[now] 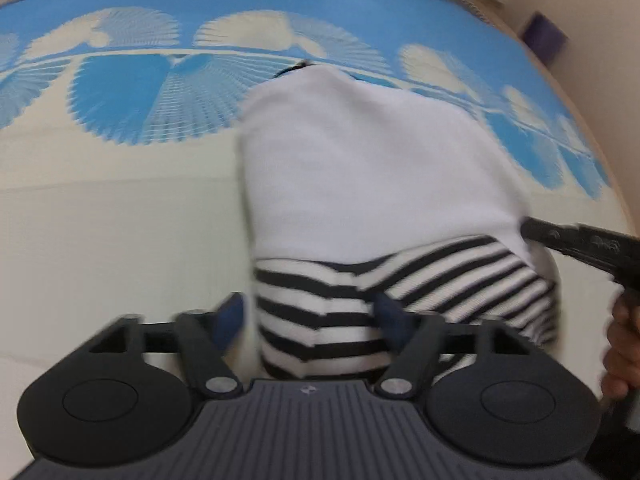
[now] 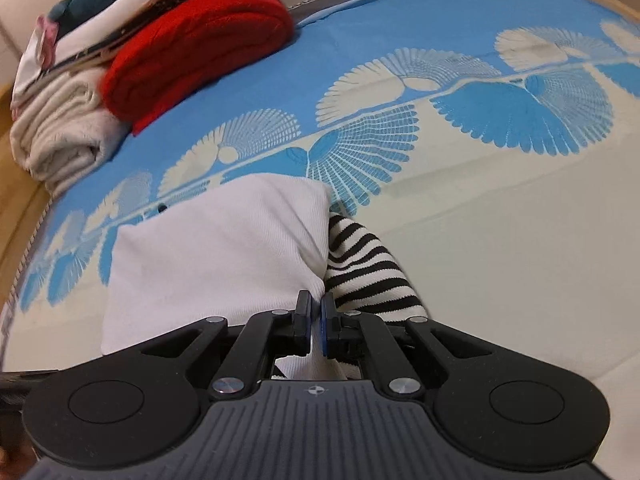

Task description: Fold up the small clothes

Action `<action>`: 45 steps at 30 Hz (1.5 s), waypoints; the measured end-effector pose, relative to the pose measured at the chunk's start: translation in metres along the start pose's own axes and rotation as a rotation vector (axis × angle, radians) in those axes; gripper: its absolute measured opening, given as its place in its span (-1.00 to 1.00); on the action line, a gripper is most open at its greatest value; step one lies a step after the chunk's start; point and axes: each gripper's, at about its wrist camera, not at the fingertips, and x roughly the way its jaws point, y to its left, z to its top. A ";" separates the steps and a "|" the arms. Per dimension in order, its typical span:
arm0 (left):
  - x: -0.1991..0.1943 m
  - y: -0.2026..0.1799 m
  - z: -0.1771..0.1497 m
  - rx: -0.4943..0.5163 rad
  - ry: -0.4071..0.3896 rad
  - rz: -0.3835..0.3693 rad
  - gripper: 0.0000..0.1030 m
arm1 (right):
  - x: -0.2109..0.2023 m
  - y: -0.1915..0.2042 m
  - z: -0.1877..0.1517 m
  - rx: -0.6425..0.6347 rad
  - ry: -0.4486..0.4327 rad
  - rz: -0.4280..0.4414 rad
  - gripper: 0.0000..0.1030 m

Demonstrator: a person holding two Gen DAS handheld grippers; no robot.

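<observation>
A small white garment (image 1: 368,168) with black-and-white striped sleeves (image 1: 320,320) lies on a blue and cream patterned bedspread (image 1: 120,220). My left gripper (image 1: 312,318) is open, its blue-padded fingers on either side of the striped part. My right gripper (image 2: 316,320) is shut on the garment's near edge, where the white fabric (image 2: 216,248) meets a striped sleeve (image 2: 368,276). The right gripper's finger (image 1: 580,240) shows at the right in the left wrist view, against the white cloth.
A stack of folded clothes sits at the far left of the bed: a red knit (image 2: 200,48), a cream towel (image 2: 60,136) and darker items on top. The bed's wooden edge (image 2: 20,216) runs along the left.
</observation>
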 end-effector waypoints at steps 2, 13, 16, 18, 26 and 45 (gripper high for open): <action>-0.009 0.009 -0.002 -0.083 -0.002 -0.052 0.56 | -0.006 -0.002 -0.003 0.008 -0.002 -0.022 -0.51; 0.008 0.027 -0.013 -0.218 0.092 -0.172 0.29 | 0.004 -0.031 -0.031 0.063 0.253 0.036 -0.35; -0.002 0.019 -0.004 -0.100 -0.011 -0.131 0.07 | 0.001 -0.034 -0.035 0.116 0.270 0.116 -0.84; -0.010 0.019 -0.002 -0.074 -0.065 -0.106 0.08 | -0.004 -0.032 -0.039 0.122 0.276 0.142 -0.85; -0.009 0.024 -0.014 -0.136 0.038 -0.107 0.26 | -0.012 -0.032 -0.037 0.037 0.207 0.028 -0.89; -0.164 -0.081 -0.136 0.091 -0.432 0.261 0.99 | -0.187 0.052 -0.118 -0.317 -0.234 -0.198 0.62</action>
